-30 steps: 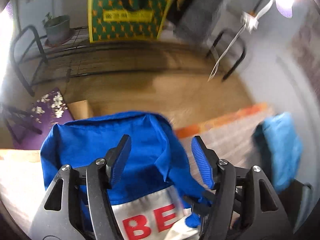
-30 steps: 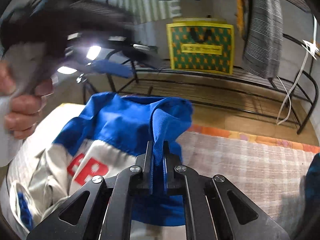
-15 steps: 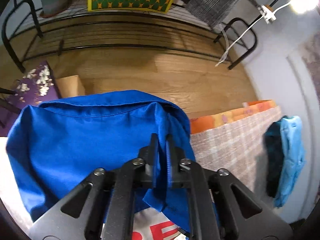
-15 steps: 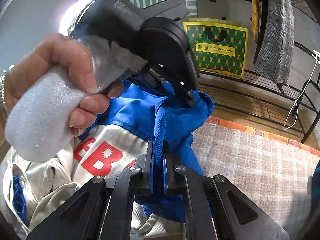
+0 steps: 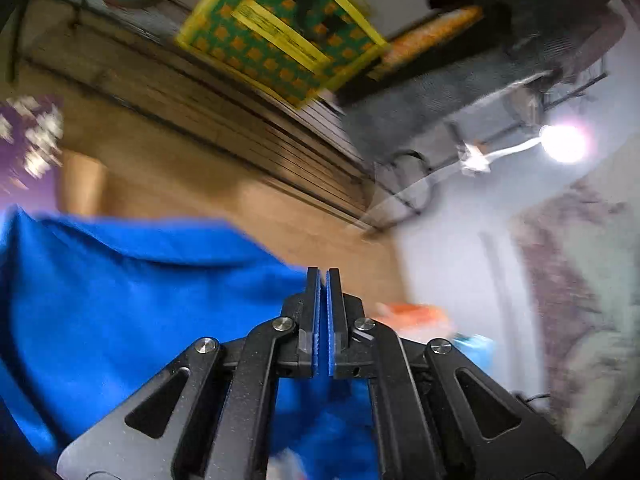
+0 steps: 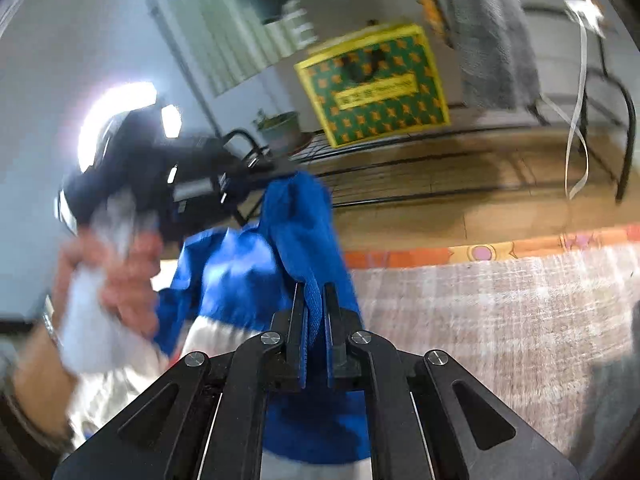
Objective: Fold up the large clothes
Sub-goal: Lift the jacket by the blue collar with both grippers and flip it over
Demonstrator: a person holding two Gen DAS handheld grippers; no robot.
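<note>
The blue garment (image 6: 248, 272) with a white lower part (image 6: 208, 336) hangs bunched between both grippers above the plaid cloth (image 6: 500, 320). My right gripper (image 6: 315, 292) is shut on a blue fold that runs up between its fingers. In the right wrist view, a hand (image 6: 120, 272) holds my left gripper (image 6: 280, 178), which pinches the garment's upper corner. In the left wrist view, the left gripper (image 5: 323, 276) is shut, with blue garment (image 5: 120, 300) spread to its left and below its fingers. Both views are tilted and blurred.
A green and yellow bag (image 6: 376, 84) stands on a black wire rack (image 6: 440, 160) beside a potted plant (image 6: 280, 130). Grey clothing (image 6: 492, 32) hangs above. Wooden floor (image 5: 180, 168) lies beyond the cloth's orange edge (image 6: 460, 254). A light blue cloth (image 5: 472, 344) sits at the right.
The left gripper went from open over the blue garment to shut on a fold of it. Both grippers have since rolled, and the left hand has swung away to the left.
</note>
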